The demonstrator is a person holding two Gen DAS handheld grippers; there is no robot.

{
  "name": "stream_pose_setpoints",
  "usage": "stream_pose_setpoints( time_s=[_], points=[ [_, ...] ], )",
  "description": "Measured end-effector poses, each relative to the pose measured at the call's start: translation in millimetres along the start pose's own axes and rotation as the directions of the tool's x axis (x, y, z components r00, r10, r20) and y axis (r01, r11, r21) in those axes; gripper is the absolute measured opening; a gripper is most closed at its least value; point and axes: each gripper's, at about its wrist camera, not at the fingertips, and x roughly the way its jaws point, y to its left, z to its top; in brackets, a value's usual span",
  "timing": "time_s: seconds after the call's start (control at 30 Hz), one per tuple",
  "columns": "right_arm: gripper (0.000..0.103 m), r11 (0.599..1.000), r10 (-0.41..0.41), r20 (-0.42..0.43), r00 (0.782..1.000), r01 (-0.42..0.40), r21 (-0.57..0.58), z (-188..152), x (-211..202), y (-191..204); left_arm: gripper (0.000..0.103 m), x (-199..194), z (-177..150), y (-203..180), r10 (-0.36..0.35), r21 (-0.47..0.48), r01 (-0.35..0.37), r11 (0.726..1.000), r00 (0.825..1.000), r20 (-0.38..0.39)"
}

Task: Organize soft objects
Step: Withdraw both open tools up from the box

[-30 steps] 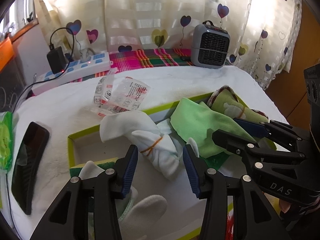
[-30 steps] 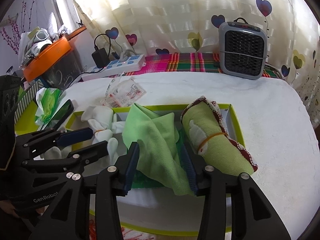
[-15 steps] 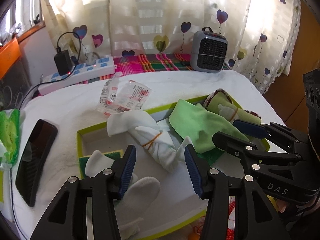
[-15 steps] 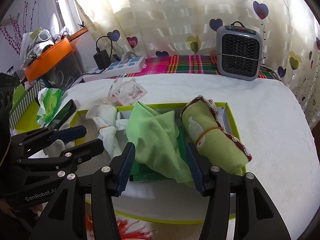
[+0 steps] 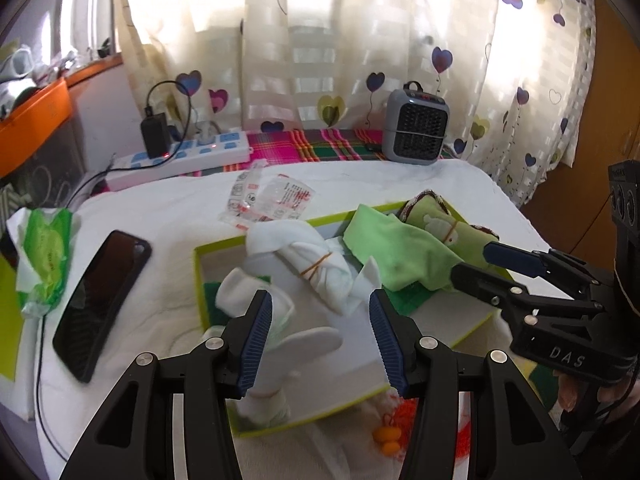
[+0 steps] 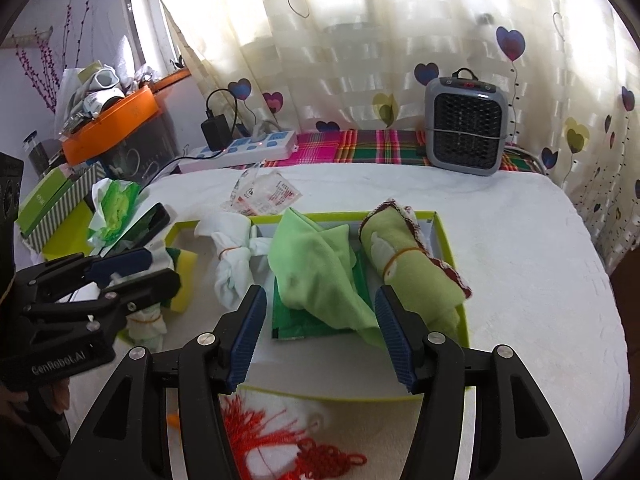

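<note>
A shallow green-rimmed box (image 6: 444,232) (image 5: 198,280) lies on the white table. In it lie a white cloth bundle tied with a rubber band (image 6: 232,256) (image 5: 312,260), a loose light-green cloth (image 6: 320,272) (image 5: 400,256), a rolled green towel with a red edge (image 6: 408,268) (image 5: 440,228) and white socks (image 5: 256,296). My left gripper (image 5: 320,340) is open and empty, above the box's near left part. My right gripper (image 6: 320,336) is open and empty, just in front of the light-green cloth.
A black phone (image 5: 104,300), a green wipes pack (image 5: 46,248) and a clear plastic packet (image 5: 268,200) lie left of and behind the box. A power strip (image 5: 188,156) and a grey heater (image 5: 416,128) stand at the back. A red tassel knot (image 6: 296,448) lies near me.
Both grippers have pulled back and up from the box, so more of the table shows. Both stay open and empty. The cloths have not moved.
</note>
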Motion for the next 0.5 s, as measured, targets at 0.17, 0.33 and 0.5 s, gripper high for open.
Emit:
stream_pose_setpoints(
  time_s=[0.17,0.33,0.5],
  points=[
    [0.058,1.0,-0.004,0.024,1.0,0.004,0.008,-8.2,-16.7,-0.5,0.05,-21.2,-15.8,3.6,-0.01,-0.014,0.011,1.0,0.999,0.031],
    [0.058,1.0,0.005,0.045,0.999,-0.005,0.011,-17.7,-31.4,1.2,0.05,-38.5,-28.7,6.4,-0.021,-0.024,0.022,0.999,0.999,0.048],
    [0.058,1.0,0.003,0.055,0.998,-0.003,0.001,-26.6,-41.3,5.7,0.05,-50.9,-40.5,10.6,-0.022,-0.043,0.025,0.999,0.998,0.056]
  ],
)
